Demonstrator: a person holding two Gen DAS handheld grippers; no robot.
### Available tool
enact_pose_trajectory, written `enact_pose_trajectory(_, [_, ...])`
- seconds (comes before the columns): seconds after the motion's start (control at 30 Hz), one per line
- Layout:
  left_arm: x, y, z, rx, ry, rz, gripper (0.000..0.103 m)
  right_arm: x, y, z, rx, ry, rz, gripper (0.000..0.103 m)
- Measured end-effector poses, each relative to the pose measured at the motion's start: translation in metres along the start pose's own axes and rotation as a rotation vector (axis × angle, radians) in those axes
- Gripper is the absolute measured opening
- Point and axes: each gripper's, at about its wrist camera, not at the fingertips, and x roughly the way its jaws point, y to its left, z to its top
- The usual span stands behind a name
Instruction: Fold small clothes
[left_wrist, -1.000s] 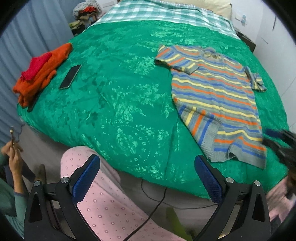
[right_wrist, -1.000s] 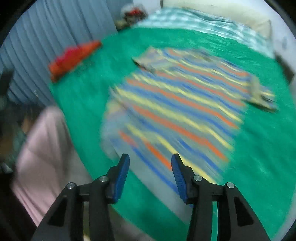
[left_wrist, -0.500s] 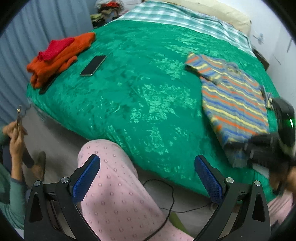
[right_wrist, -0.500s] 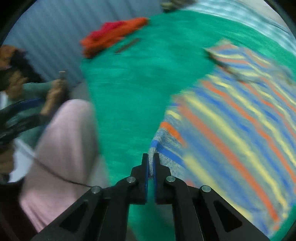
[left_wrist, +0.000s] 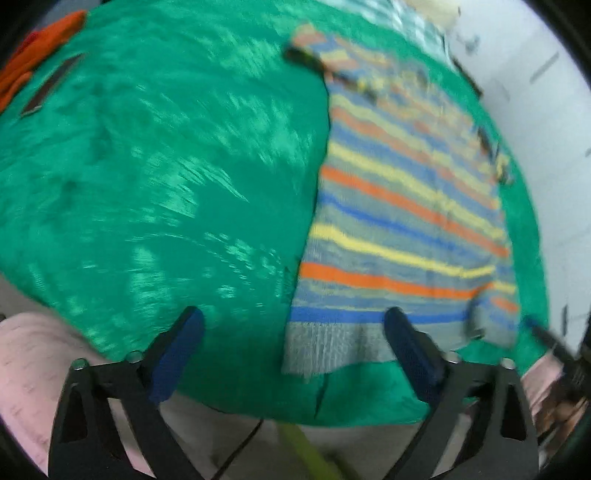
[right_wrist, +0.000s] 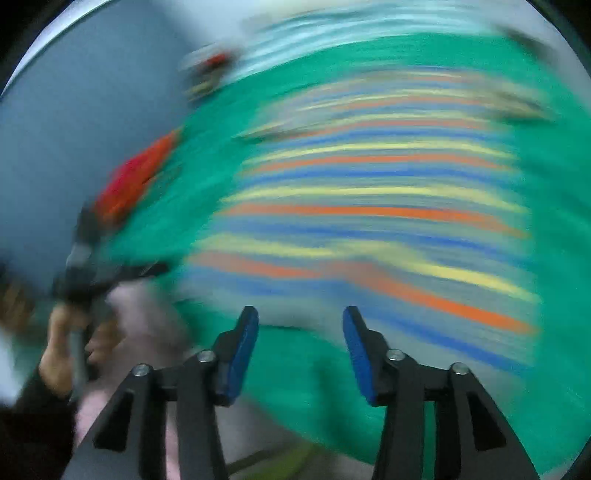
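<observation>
Lying flat on glossy green bedspread (left_wrist: 155, 155), the ribbed-hem striped knit shirt (left_wrist: 399, 221) faces both released claws (left_wrist: 293, 352) (right_wrist: 300, 349).

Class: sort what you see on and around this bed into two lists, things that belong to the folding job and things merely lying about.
Belongs to the job: striped sweater; left gripper and right gripper, both open.

Lying about: orange clothes; phone; green bedspread, which serves only as the surface.

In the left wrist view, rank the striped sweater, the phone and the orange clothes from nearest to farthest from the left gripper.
1. Striped sweater: right of centre, its hem just ahead of the left gripper.
2. Phone: far left on the green bedspread.
3. Orange clothes: upper-left corner, beyond the phone.
</observation>
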Motion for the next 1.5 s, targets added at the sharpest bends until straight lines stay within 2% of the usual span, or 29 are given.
enact_pose_trajectory(0.03, [0.008, -0.006, -0.002, 0.024, 0.014, 0.033, 0.082, -0.011, -0.036, -0.002, 0.085, 0.002, -0.080, 0.053])
enact_pose_trajectory(0.07, [0.009, -0.009, -0.002, 0.043, 0.006, 0.054, 0.080, -0.017, -0.059, -0.004, 0.140, 0.009, -0.112, 0.053])
enact_pose_trajectory(0.1, [0.007, -0.015, -0.004, 0.065, -0.009, 0.062, 0.073, -0.018, -0.084, -0.009, 0.207, 0.028, -0.124, 0.053])
enact_pose_trajectory(0.13, [0.007, -0.020, -0.006, 0.082, -0.013, 0.055, 0.064, -0.015, -0.094, -0.010, 0.232, 0.040, -0.105, 0.053])
enact_pose_trajectory(0.17, [0.007, -0.023, -0.007, 0.092, -0.006, 0.044, 0.042, -0.009, -0.100, -0.013, 0.247, 0.056, -0.059, 0.053])
enact_pose_trajectory(0.2, [0.008, -0.026, -0.008, 0.102, 0.011, 0.015, 0.012, 0.003, -0.102, -0.016, 0.254, 0.081, 0.002, 0.053])
enact_pose_trajectory(0.23, [0.011, -0.028, -0.007, 0.104, 0.032, -0.026, 0.006, 0.011, -0.103, -0.016, 0.258, 0.097, 0.026, 0.048])
enact_pose_trajectory(0.3, [0.009, -0.027, -0.005, 0.100, 0.039, -0.023, 0.005, 0.031, -0.092, -0.015, 0.239, 0.110, 0.048, 0.007])
enact_pose_trajectory(0.37, [-0.004, -0.021, -0.001, 0.086, 0.026, -0.024, 0.004, 0.031, -0.086, -0.008, 0.247, 0.108, 0.048, 0.005])
enact_pose_trajectory(0.43, [-0.026, -0.008, 0.004, 0.071, -0.004, -0.023, 0.004, 0.005, -0.079, -0.005, 0.230, 0.077, 0.009, 0.005])
enact_pose_trajectory(0.53, [-0.042, -0.005, 0.002, 0.088, -0.005, -0.038, 0.003, -0.031, -0.076, -0.011, 0.220, 0.052, -0.015, 0.005])
enact_pose_trajectory(0.6, [-0.040, -0.011, -0.004, 0.140, 0.013, 0.007, 0.003, -0.034, -0.073, -0.016, 0.202, 0.085, -0.037, 0.005])
enact_pose_trajectory(0.67, [-0.021, -0.015, -0.010, 0.187, 0.057, 0.084, 0.003, -0.016, -0.067, -0.021, 0.168, 0.146, -0.094, 0.005])
enact_pose_trajectory(0.73, [-0.002, -0.006, -0.013, 0.165, 0.109, 0.118, 0.003, 0.005, -0.077, -0.029, 0.156, 0.208, -0.153, 0.005])
enact_pose_trajectory(0.83, [0.006, 0.002, -0.015, 0.126, 0.109, 0.115, 0.003, 0.021, -0.095, -0.034, 0.221, 0.229, -0.167, 0.005])
enact_pose_trajectory(0.93, [0.008, -0.002, -0.015, 0.128, 0.093, 0.150, 0.004, 0.024, -0.091, -0.026, 0.206, 0.228, -0.198, 0.005])
enact_pose_trajectory(1.03, [0.009, -0.009, -0.015, 0.133, 0.085, 0.175, 0.012, 0.025, -0.085, -0.026, 0.201, 0.230, -0.209, 0.005])
enact_pose_trajectory(1.07, [0.009, -0.011, -0.015, 0.140, 0.089, 0.181, 0.019, 0.024, -0.084, -0.024, 0.200, 0.233, -0.212, 0.005])
enact_pose_trajectory(1.13, [0.005, -0.014, -0.017, 0.175, 0.101, 0.235, 0.046, 0.027, -0.082, -0.033, 0.191, 0.242, -0.222, 0.006])
enact_pose_trajectory(1.17, [0.001, -0.015, -0.021, 0.188, 0.097, 0.266, 0.069, 0.026, -0.081, -0.032, 0.190, 0.262, -0.220, 0.013])
enact_pose_trajectory(1.2, [-0.007, -0.015, -0.024, 0.202, 0.084, 0.306, 0.076, 0.019, -0.081, -0.037, 0.192, 0.276, -0.221, 0.018])
enact_pose_trajectory(1.23, [-0.017, -0.014, -0.024, 0.216, 0.060, 0.327, 0.076, 0.014, -0.081, -0.036, 0.189, 0.289, -0.224, 0.027])
enact_pose_trajectory(1.27, [-0.026, -0.014, -0.025, 0.221, 0.042, 0.336, 0.076, 0.006, -0.082, -0.034, 0.178, 0.294, -0.233, 0.032])
enact_pose_trajectory(1.37, [-0.060, -0.005, -0.013, 0.185, -0.055, 0.345, 0.077, -0.030, -0.096, -0.015, 0.125, 0.260, -0.307, 0.033])
enact_pose_trajectory(1.43, [-0.074, -0.006, 0.002, 0.143, -0.123, 0.310, 0.079, -0.051, -0.109, 0.010, 0.089, 0.214, -0.372, 0.034])
enact_pose_trajectory(1.5, [-0.083, -0.009, 0.016, 0.112, -0.200, 0.234, 0.085, -0.070, -0.128, 0.055, 0.038, 0.138, -0.451, 0.034])
